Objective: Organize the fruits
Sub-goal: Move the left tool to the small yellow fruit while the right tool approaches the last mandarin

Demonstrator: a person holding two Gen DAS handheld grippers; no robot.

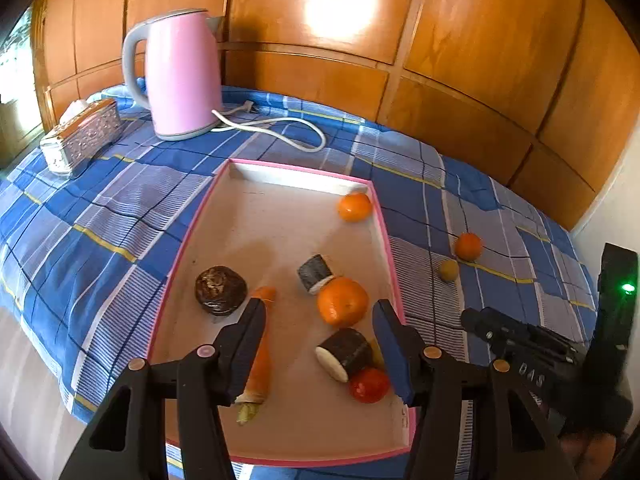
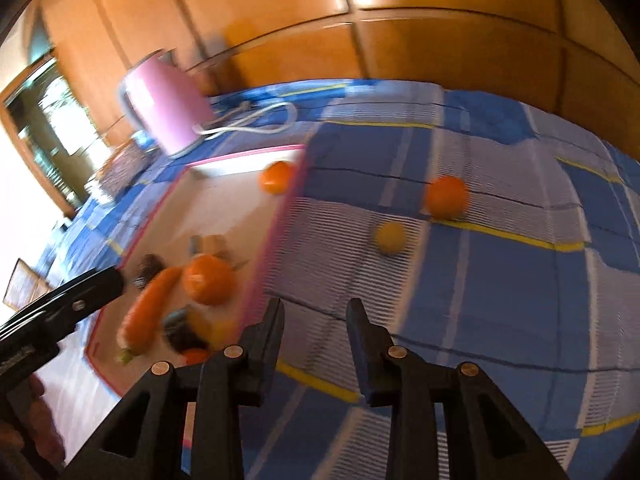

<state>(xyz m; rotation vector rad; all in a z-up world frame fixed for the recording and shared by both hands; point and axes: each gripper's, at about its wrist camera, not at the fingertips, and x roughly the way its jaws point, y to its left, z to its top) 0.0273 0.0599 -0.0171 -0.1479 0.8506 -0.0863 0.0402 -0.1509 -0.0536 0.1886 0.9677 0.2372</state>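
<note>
A pink-rimmed tray lies on a blue checked cloth. In it are two oranges, a carrot, a tomato, two dark cut pieces with white ends and a dark round lump. My left gripper hovers open over the tray; the nearer orange shows between its fingers, untouched. On the cloth right of the tray sit a third orange and a small yellow fruit. My right gripper hangs over bare cloth short of them, jaws slightly apart and empty.
A pink kettle with a white cord stands behind the tray, and a silver tissue box sits at the far left. A wood-panelled wall backs the table. The right wrist view is motion-blurred.
</note>
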